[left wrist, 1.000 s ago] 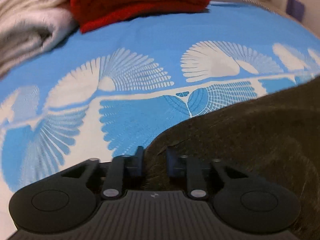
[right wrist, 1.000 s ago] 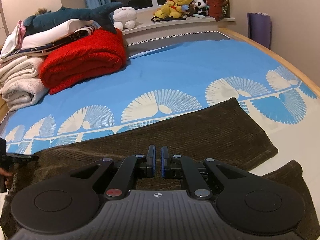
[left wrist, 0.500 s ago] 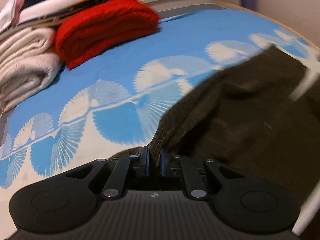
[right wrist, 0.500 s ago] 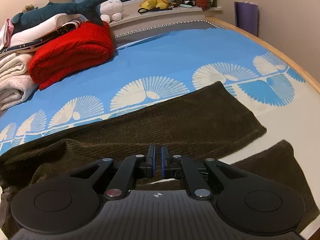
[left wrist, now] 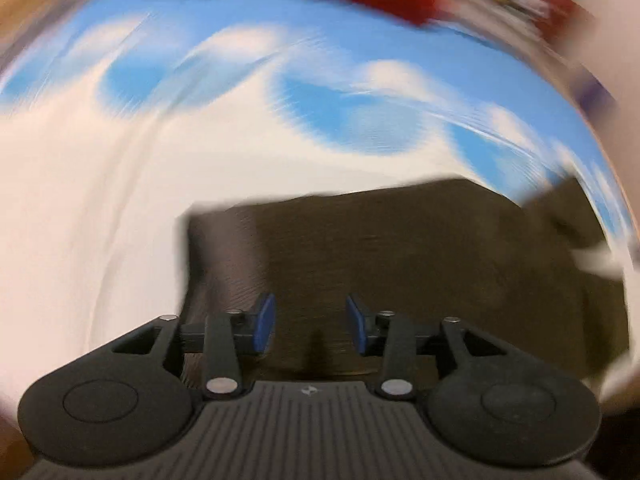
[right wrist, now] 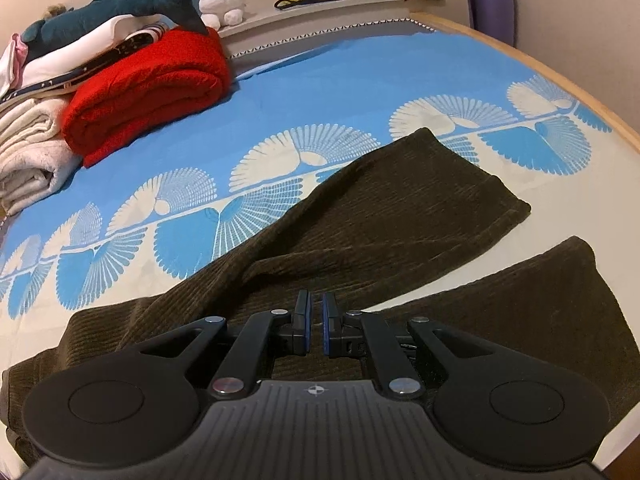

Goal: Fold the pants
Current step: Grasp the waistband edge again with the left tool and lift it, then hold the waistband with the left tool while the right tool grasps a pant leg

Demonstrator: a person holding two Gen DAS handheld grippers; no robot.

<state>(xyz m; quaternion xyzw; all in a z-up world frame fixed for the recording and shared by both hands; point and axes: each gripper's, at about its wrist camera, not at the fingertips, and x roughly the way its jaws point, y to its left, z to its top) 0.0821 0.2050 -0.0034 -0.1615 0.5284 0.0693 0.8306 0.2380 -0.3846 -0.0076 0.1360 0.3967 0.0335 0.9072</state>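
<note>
Two grippers over brown corduroy pants (right wrist: 400,216) on the bedsheet (right wrist: 360,80): left gripper (left wrist: 310,324) jaws opening, nothing between them, cloth just ahead; right gripper (right wrist: 316,324) pinched nearly shut, possibly on cloth; best smooth leg edges before the next fold.

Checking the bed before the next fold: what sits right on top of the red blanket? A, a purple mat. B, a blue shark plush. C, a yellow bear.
B: the blue shark plush rests its tail on the folded red blanket.
</note>
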